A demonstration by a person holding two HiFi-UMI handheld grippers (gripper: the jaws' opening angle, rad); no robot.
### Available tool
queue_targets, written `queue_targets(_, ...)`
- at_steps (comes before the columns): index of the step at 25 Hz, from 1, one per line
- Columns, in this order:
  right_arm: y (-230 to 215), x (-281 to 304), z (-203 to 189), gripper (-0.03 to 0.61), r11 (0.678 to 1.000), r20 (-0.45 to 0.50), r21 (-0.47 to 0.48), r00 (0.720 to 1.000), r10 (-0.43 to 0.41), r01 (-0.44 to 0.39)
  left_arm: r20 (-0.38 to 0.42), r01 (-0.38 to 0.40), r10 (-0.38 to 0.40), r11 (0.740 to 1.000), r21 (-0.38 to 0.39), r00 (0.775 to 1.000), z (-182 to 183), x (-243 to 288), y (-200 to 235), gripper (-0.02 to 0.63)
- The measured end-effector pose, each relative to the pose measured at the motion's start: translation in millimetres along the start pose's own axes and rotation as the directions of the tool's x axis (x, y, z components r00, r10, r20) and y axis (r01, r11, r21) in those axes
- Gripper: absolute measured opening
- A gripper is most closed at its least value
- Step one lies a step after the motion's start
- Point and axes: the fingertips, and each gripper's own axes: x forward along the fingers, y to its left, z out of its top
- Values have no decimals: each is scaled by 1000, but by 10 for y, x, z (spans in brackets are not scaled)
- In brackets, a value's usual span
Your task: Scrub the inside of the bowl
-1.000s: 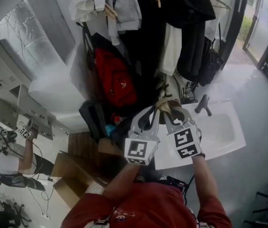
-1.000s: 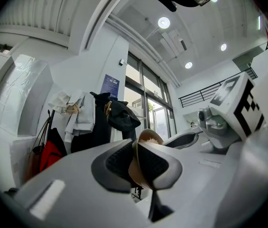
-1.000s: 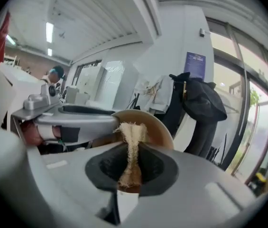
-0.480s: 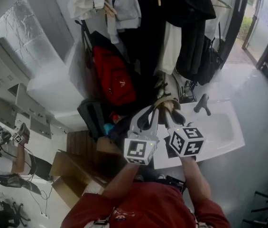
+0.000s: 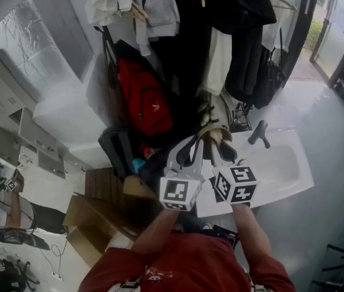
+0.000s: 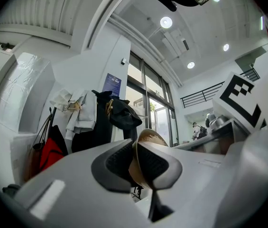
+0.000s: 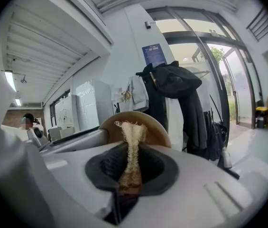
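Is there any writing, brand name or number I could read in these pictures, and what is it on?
No text here is readable.
Blue poster: print too small to read.
Red backpack: small white logo, blurred.
Left cube, right cube: black-and-white square patterns, no words.

Left gripper (image 6: 136,161): fingers closed on bowl (image 6: 149,136) rim, aimed toward 12 o'clock.
Right gripper (image 7: 130,172): at its 3 o'clock, fingers pinching fibre scrubber (image 7: 131,141).
Forearms (image 5: 159,233): both extended, converging toward 12 o'clock.

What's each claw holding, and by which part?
Left claw clamps the bowl by its rim; right claw pinches the fibrous scrubber below its frayed end.
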Motion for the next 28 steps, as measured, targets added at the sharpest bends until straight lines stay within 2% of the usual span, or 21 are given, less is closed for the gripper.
queue_targets(15, 117, -155, 136, 49, 997, 97, 2, 992, 78, -79, -28, -51, 51, 999, -3, 998, -108, 47, 158, 23)
queue_targets(23, 185, -270, 270, 49, 995, 158, -24, 982, 103, -101, -82, -71, 70, 997, -11, 994, -299, 58, 220, 23)
queue_targets(28, 99, -323, 302, 49, 997, 178, -13, 981, 80, -79, -156, -88, 82, 996, -34, 984, -614, 42, 285, 23)
